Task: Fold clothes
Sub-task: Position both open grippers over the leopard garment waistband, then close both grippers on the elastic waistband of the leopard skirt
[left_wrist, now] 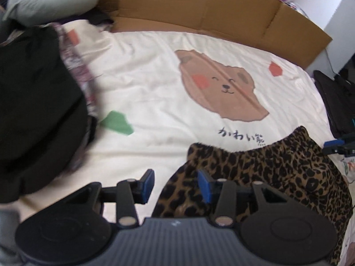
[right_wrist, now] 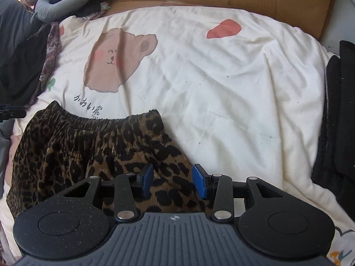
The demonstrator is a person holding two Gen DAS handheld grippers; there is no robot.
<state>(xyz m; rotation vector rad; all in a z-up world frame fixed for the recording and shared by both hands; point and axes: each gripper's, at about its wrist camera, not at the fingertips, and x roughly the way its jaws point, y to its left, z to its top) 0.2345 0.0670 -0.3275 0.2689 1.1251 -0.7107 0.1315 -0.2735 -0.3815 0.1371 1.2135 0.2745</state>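
garment: leopard-print shorts [right_wrist: 73, 146] lying spread at the bed's [right_wrist: 221, 88] near edge, looking unfolded
fingers: left gripper [left_wrist: 176, 185] and right gripper [right_wrist: 173, 180] both hovering agape, gripping nothing

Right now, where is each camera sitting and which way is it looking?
Left wrist: on the left gripper, facing forward over the leopard-print garment's left edge; its open fingers show.
Right wrist: on the right gripper, facing the garment's right edge; its open fingers show.
Shared: garment, bear blanket, cardboard.
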